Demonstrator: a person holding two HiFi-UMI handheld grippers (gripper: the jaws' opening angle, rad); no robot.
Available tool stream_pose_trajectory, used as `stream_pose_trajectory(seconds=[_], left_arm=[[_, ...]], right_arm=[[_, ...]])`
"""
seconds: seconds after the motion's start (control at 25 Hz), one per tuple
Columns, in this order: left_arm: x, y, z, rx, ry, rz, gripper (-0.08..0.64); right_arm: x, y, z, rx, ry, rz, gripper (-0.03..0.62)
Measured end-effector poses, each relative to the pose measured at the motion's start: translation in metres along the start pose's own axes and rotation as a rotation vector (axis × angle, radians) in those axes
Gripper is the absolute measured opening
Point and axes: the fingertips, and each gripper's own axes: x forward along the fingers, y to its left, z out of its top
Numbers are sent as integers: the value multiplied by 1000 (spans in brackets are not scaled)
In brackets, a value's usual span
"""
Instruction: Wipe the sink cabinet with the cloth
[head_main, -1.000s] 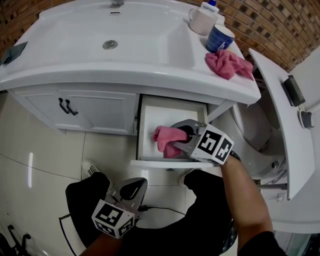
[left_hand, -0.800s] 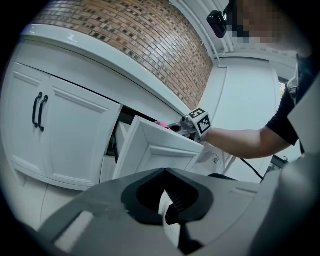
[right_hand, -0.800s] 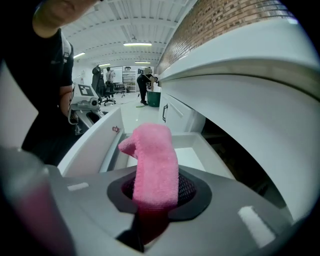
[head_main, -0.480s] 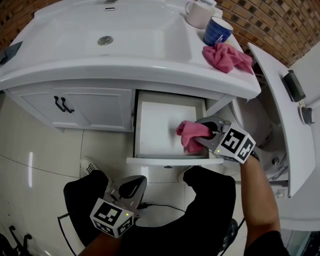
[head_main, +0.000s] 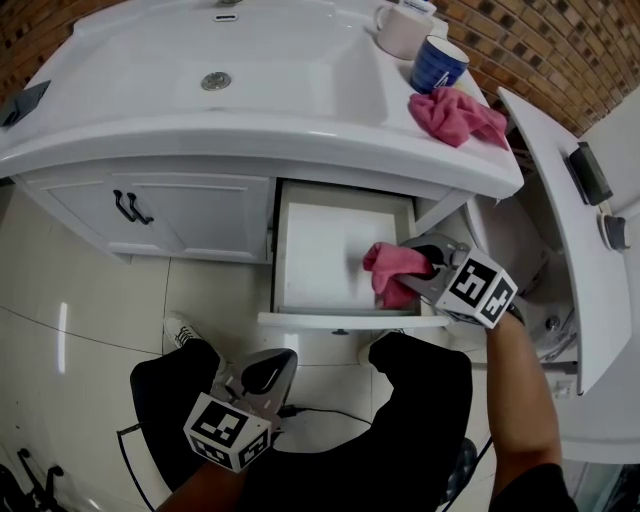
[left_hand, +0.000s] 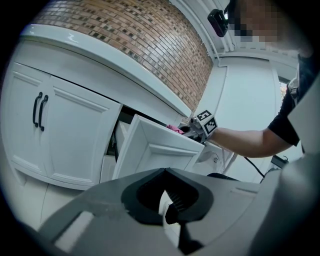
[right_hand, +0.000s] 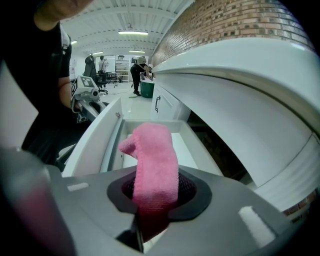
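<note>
The white sink cabinet (head_main: 200, 215) has its drawer (head_main: 330, 255) pulled out. My right gripper (head_main: 418, 264) is shut on a pink cloth (head_main: 388, 270), held inside the drawer at its right side. In the right gripper view the cloth (right_hand: 152, 165) stands up out of the closed jaws of that gripper (right_hand: 150, 210), over the drawer's white floor (right_hand: 182, 145). My left gripper (head_main: 266, 370) hangs low over the person's lap, shut and with nothing in it. The left gripper (left_hand: 167, 210) view shows the drawer front (left_hand: 155, 150) from outside.
A second pink cloth (head_main: 458, 112), a blue mug (head_main: 438, 62) and a white mug (head_main: 400, 28) sit on the counter's right end. The basin (head_main: 215, 81) lies left of them. A toilet (head_main: 545, 240) stands close on the right. Black door handles (head_main: 130, 207) are on the left.
My right gripper has carried the pink cloth from the middle of the drawer to its right side. The left gripper has stayed where it was.
</note>
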Motion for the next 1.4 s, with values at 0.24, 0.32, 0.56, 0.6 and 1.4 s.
stream_pose_trajectory(seconds=[0.24,0.32,0.56,0.6,1.4], left_arm=[[3,7,-1,-21,4,18,5],[3,9,-1,-22,5,27,5],[2,13,-2,-28,13,35,5],[1,13,-2,-31,10,36,5],[6,5,7,-28,-6,5,5]], right_arm=[[21,-31,50,155,-161,-161,95],[38,-42,64,219,-183,-231,95],[71,-63,103,372,-321,-250,95],[75,-64,103,400,-329,-239,95],[54,-96,13,492,-79,-376,95]])
